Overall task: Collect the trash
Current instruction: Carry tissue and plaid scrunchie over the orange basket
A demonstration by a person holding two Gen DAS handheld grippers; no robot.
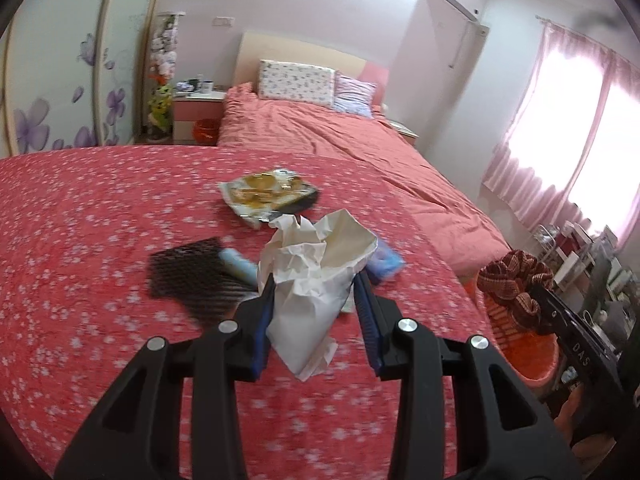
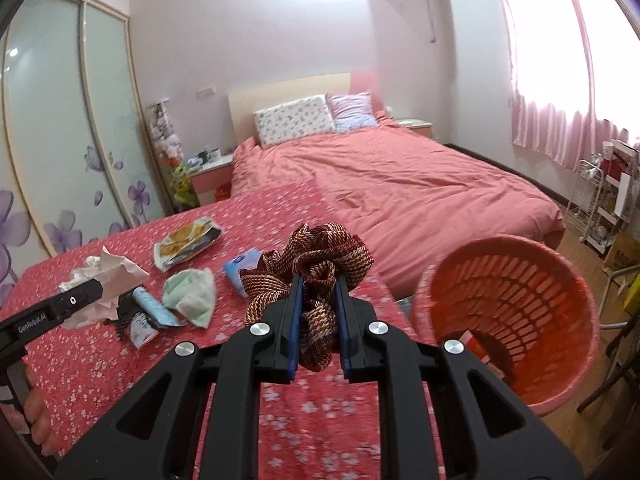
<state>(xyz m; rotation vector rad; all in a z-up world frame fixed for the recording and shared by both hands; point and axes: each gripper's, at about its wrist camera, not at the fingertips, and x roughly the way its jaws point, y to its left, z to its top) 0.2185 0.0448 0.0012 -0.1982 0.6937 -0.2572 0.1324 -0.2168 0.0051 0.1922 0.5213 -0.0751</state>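
Observation:
My left gripper (image 1: 316, 280) is shut on a crumpled white paper (image 1: 316, 268), held above the red flowered cloth (image 1: 100, 220); the same paper (image 2: 108, 276) shows at the left of the right wrist view. My right gripper (image 2: 319, 280) is shut on a bunched red-brown woven ribbon (image 2: 316, 256), lifted near the table's right edge, left of an orange slotted basket (image 2: 516, 300). In the left wrist view the ribbon (image 1: 516, 280) hangs over the basket (image 1: 528, 352). On the cloth lie a food wrapper (image 2: 186, 242), a pale green tissue (image 2: 190, 292), a blue pack (image 2: 242, 266) and a black mesh piece (image 1: 188, 276).
A bed with a pink cover (image 2: 400, 192) stands behind the table. A wire shelf rack (image 2: 608, 200) stands at the right under the pink curtains (image 2: 560, 80). Sliding wardrobe doors (image 2: 60, 120) line the left wall. The basket holds some red and white packaging (image 2: 476, 346).

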